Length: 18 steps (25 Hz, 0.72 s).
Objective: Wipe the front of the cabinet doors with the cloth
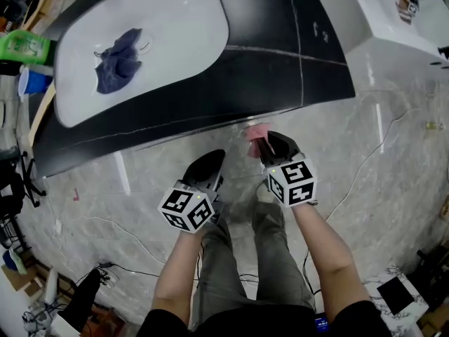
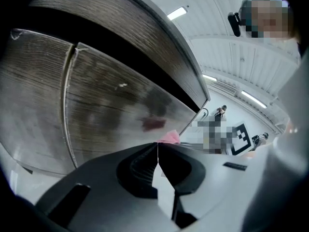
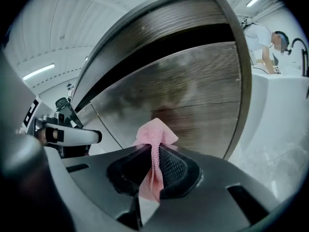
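Right gripper (image 3: 153, 152) clamped a bunched fold of the thin pink mesh cloth (image 3: 155, 133), just before the dark wood-grain cabinet doors (image 3: 198, 88). The cloth looked soft, light and floppy. Left gripper (image 2: 157, 151) was closed, empty.

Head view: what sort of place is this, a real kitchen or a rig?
Probably a kitchen mock-up in a lab or workshop. A dark countertop with a white sink sits over wood-grain cabinet doors, but loose cables trail across the marble floor.
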Tool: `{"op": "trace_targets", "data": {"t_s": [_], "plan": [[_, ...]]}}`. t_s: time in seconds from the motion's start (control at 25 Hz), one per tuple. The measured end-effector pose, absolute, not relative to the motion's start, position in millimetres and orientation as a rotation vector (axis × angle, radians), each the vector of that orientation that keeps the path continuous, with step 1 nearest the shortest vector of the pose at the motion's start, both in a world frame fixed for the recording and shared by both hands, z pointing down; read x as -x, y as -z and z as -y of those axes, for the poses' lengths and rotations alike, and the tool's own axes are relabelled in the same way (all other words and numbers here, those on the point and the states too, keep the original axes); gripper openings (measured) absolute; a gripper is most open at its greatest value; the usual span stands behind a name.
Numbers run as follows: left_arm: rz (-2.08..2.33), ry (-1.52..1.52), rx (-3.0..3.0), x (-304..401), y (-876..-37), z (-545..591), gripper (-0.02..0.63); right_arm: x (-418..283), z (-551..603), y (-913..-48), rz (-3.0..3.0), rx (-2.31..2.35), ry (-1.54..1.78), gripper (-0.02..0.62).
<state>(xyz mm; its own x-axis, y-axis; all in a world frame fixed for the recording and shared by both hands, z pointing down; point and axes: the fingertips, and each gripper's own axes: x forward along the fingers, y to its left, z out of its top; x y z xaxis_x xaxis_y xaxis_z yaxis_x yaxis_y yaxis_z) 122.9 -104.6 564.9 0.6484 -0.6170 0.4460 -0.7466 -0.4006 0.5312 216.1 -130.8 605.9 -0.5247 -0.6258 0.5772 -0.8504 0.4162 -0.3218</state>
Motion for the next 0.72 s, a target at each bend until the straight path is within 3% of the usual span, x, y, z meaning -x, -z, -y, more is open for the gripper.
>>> {"op": "trace_targets", "data": {"t_s": [0.72], "plan": [[1.227,-0.173,-2.016,22,-578,84,0.009,-48,116,-629,2.351,-1.022,-0.817,0.054]]}}
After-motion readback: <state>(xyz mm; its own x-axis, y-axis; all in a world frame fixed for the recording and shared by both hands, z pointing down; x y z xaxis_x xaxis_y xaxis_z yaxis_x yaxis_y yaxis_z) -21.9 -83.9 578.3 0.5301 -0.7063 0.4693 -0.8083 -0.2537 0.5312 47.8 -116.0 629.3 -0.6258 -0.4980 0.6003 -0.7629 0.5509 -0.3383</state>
